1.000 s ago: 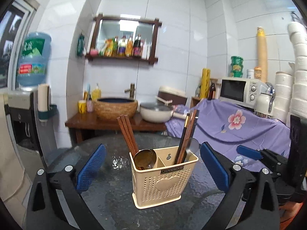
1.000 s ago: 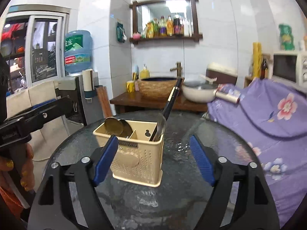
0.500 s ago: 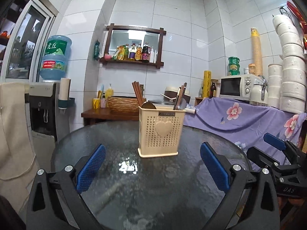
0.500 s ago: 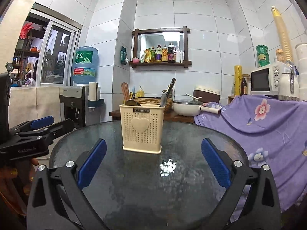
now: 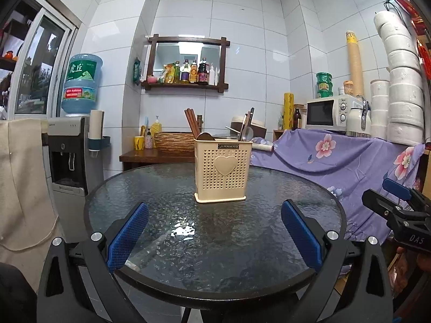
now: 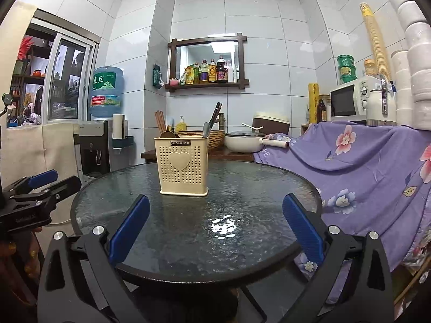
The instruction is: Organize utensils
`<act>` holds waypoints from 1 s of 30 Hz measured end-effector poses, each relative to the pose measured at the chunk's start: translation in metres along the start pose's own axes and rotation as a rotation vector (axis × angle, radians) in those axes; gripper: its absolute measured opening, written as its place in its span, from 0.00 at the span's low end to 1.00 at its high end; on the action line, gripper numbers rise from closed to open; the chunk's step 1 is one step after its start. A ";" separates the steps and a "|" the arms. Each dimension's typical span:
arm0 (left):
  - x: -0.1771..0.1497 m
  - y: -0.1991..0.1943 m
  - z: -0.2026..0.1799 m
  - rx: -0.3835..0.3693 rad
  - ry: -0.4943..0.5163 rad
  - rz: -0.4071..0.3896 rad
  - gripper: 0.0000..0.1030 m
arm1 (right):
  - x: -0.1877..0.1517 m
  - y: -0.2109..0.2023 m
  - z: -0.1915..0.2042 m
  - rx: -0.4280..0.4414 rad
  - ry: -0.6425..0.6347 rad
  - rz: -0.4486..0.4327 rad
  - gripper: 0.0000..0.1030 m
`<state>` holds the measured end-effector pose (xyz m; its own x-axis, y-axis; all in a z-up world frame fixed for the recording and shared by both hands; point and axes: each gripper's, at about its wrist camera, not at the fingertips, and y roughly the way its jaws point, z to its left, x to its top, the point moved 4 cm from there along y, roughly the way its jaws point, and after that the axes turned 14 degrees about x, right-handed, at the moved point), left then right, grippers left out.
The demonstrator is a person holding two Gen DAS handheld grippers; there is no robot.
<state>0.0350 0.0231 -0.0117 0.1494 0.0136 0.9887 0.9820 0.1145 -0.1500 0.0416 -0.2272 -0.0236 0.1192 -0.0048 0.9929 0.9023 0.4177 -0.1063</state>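
Note:
A cream perforated utensil holder (image 5: 222, 171) with a heart on its front stands upright on the round dark glass table (image 5: 188, 239); it also shows in the right wrist view (image 6: 184, 165). Brown chopsticks (image 5: 190, 122) and a spoon bowl stick out of its left side, a metal spoon and dark chopsticks (image 5: 247, 125) out of its right side. My left gripper (image 5: 214, 231) is open and empty at the table's near edge. My right gripper (image 6: 215, 228) is open and empty too, and shows at the right of the left wrist view (image 5: 398, 210).
A water dispenser (image 5: 72, 145) stands to the left. A purple flowered cloth (image 5: 336, 161) covers furniture at the right, with a microwave (image 5: 331, 111) and stacked paper rolls on it. A wooden side table (image 5: 153, 156) with a basket stands behind.
Both grippers have pulled back and down from right over the holder to the table's near edge. The holder now stands well ahead of the open fingers.

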 end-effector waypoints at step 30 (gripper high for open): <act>0.002 -0.002 0.011 0.002 -0.025 0.014 0.94 | 0.005 0.003 0.002 0.005 0.014 0.015 0.94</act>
<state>0.0316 0.0337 -0.0093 0.1606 0.0401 0.9862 0.9796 0.1159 -0.1642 0.0435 -0.2240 -0.0191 0.1388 -0.0116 0.9903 0.8984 0.4223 -0.1210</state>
